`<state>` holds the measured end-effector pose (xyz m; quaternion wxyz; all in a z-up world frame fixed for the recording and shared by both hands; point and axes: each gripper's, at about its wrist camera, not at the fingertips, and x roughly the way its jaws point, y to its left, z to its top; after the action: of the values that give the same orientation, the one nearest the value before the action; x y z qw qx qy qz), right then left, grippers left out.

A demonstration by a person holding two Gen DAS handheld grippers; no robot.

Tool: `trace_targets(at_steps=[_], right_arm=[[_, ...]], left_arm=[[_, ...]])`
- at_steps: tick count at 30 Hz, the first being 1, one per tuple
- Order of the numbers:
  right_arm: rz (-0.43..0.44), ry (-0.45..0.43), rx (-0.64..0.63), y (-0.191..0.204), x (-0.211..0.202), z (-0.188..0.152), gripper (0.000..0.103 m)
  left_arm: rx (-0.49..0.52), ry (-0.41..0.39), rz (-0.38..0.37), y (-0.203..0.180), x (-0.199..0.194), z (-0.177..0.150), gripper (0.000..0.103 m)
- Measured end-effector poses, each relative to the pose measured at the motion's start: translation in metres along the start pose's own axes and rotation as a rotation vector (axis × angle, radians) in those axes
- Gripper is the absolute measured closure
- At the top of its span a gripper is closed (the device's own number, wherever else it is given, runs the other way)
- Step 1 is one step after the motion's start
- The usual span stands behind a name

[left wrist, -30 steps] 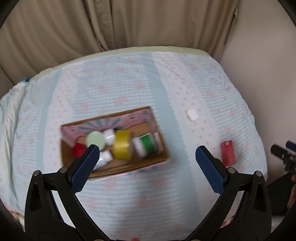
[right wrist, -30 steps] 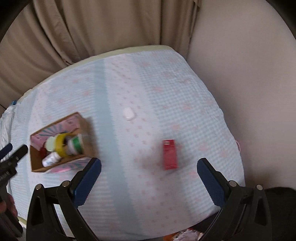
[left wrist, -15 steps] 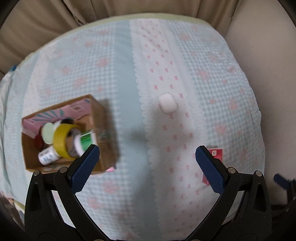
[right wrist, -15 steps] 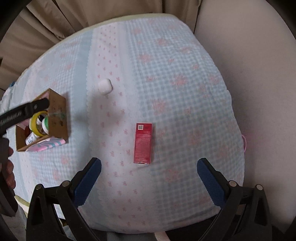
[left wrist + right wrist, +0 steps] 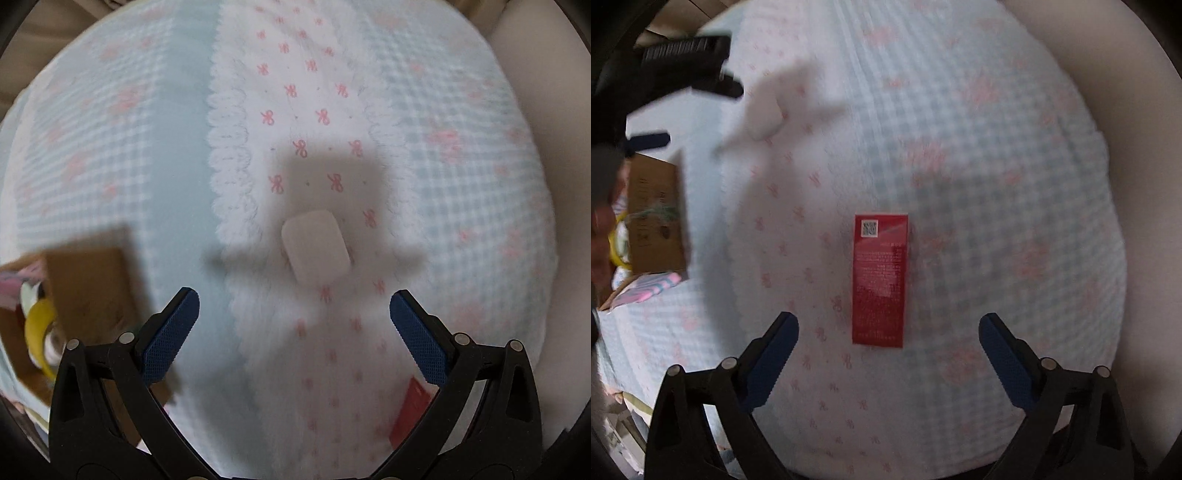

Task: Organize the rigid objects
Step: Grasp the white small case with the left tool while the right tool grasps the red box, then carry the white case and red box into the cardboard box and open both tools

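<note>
The left gripper stands wide open and empty, pointing down at a white rounded case that lies on the patterned bedspread just ahead of its fingertips, centred between them. The right gripper, its jaws having just closed a little yet still wide and holding nothing, frames a red carton lying flat, its near end between the fingertips. A cardboard box holding a yellow tape roll sits beside the left finger.

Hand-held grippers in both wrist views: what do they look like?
The left hand-held gripper and right hand-held gripper match: black plastic frames with triangular cut-outs, silver round pins at the joints, and two angled fingers faced with dark blue cross-hatched pads. No cables, labels or sleeves show on them.
</note>
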<state>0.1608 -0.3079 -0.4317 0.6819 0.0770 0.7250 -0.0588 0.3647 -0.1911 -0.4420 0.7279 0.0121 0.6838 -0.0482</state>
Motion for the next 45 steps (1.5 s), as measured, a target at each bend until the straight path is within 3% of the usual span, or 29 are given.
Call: trace_targets(at_steps=[5, 9, 13, 16, 19, 20, 29, 37, 45], right_arm=[[-0.048, 0.056, 0.029, 0.003, 0.04, 0.012, 0.011], [-0.048, 0.102, 0.044, 0.005, 0.066, 0.017, 0.027], [-0.051, 0.14, 0.044, 0.01, 0.081, 0.018, 0.036], [-0.066, 0.142, 0.046, 0.012, 0.083, 0.021, 0.042], [-0.089, 0.139, 0.039, 0.014, 0.08, 0.026, 0.06], [-0.084, 0.138, 0.039, 0.015, 0.078, 0.025, 0.064], [-0.077, 0.132, 0.039, 0.011, 0.069, 0.029, 0.065], [-0.009, 0.06, 0.087, -0.012, 0.039, 0.025, 0.066], [0.062, -0.082, 0.121, -0.037, -0.037, 0.02, 0.066]], left_arm=[[-0.012, 0.03, 0.017, -0.005, 0.04, 0.021, 0.009], [-0.054, 0.083, 0.014, -0.004, 0.068, 0.025, 0.019], [-0.071, 0.054, 0.007, -0.004, 0.069, 0.025, 0.02], [-0.064, 0.038, 0.0, -0.005, 0.066, 0.022, 0.034], [-0.041, 0.039, -0.01, -0.009, 0.06, 0.021, 0.057], [-0.034, 0.039, -0.009, -0.006, 0.056, 0.02, 0.058], [-0.022, 0.023, -0.044, 0.007, 0.047, 0.014, 0.059], [0.024, -0.032, -0.069, 0.01, -0.012, -0.004, 0.059], [0.033, -0.127, -0.135, 0.026, -0.1, -0.026, 0.059]])
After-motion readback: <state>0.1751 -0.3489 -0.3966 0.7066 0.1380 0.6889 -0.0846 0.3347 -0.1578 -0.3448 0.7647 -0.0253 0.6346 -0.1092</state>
